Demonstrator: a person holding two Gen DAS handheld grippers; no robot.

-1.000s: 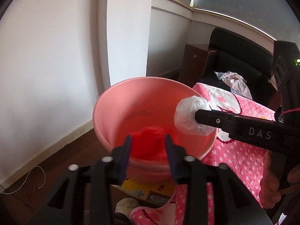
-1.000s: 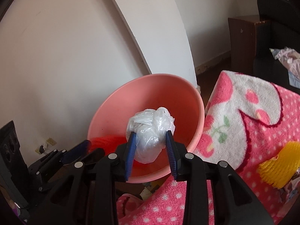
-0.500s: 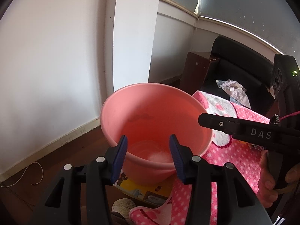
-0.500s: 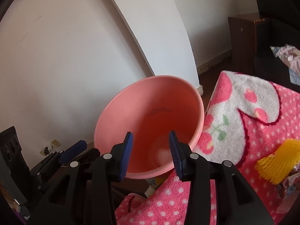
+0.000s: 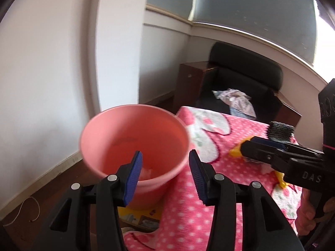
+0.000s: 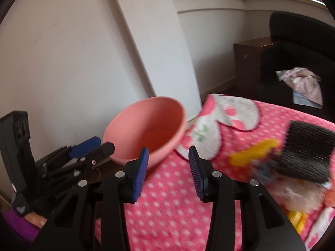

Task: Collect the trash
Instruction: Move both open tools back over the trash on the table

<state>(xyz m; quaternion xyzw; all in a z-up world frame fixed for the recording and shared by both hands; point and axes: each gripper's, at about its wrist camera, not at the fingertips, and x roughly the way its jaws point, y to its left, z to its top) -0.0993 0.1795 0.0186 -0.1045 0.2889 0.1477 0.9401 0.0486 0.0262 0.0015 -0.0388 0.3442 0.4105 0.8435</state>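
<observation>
The pink bucket (image 5: 134,142) stands on the floor beside the bed, and a scrap of white plastic (image 5: 146,172) shows at its bottom. My left gripper (image 5: 165,163) hovers open over the bucket's near rim with nothing between its fingers. My right gripper (image 6: 168,159) is open and empty above the pink dotted blanket (image 6: 167,205), just right of the bucket (image 6: 146,129). On the blanket to its right lie a yellow foam net (image 6: 255,150), a black bristly brush (image 6: 307,154) and blurred crumpled plastic (image 6: 293,196). The left gripper (image 6: 92,146) shows at the left of the right wrist view.
A white wall and pillar (image 5: 117,52) stand behind the bucket. A black armchair (image 5: 247,77) with a crumpled cloth (image 5: 236,100) and a brown cabinet (image 5: 188,83) stand beyond the bed. A yellow box (image 5: 138,217) lies on the floor under the bucket, a thin cord (image 5: 31,207) further left.
The left gripper let go of a red fluffy thing and the right one a white plastic bag; both dropped into the bucket. Both grippers then drew back and swung right toward the blanket.
</observation>
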